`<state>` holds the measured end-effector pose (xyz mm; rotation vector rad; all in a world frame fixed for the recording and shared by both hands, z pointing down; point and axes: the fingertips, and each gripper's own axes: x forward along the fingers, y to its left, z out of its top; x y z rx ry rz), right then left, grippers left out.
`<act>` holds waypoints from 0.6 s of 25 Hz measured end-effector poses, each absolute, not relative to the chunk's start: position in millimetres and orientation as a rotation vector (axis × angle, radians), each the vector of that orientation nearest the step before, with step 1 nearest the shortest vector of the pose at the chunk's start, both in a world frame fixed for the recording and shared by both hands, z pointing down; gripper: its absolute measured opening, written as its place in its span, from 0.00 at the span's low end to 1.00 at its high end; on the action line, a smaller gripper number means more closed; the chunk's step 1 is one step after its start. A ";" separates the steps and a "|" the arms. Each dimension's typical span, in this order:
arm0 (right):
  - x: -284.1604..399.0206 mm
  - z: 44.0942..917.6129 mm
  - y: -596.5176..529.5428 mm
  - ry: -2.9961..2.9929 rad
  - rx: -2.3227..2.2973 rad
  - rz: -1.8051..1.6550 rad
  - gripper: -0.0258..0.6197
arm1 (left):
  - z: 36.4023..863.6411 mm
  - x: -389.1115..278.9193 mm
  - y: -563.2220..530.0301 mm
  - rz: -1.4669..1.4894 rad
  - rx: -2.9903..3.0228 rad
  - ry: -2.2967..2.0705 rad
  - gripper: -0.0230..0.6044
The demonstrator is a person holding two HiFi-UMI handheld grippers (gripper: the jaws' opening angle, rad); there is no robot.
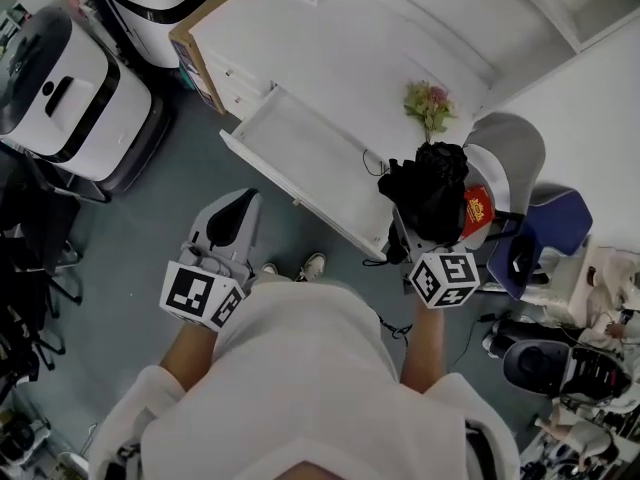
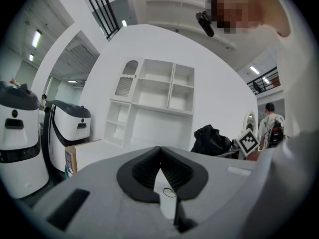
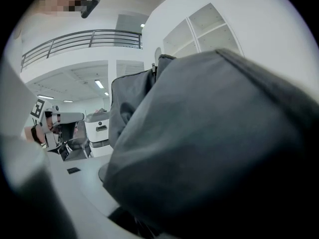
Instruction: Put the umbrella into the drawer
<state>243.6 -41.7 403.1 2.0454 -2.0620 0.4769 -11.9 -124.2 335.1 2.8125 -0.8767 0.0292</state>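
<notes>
My right gripper (image 1: 418, 240) is clamped on the folded black umbrella (image 1: 432, 190), long axis pointing away from me, at the open white drawer's (image 1: 300, 153) right end, my left gripper (image 1: 238, 204) closed empty over grey floor (image 1: 175, 183).

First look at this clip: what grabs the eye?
A bunched black umbrella, gripped by the right gripper, hangs at the right end of the open white drawer, which stands out from the white desk. The left gripper hovers shut and empty at lower left.
</notes>
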 end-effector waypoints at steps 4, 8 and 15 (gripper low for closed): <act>246.4 428.6 -60.3 -2.071 1.975 0.508 0.43 | 341.2 -5.8 -124.1 0.081 2.801 -0.899 0.06; 249.6 453.2 -78.8 -2.083 1.903 0.542 0.43 | 343.8 2.7 -127.3 0.120 2.795 -0.923 0.06; 247.4 489.3 -99.5 -2.076 1.777 0.554 0.43 | 342.6 9.8 -131.2 0.144 2.794 -0.969 0.06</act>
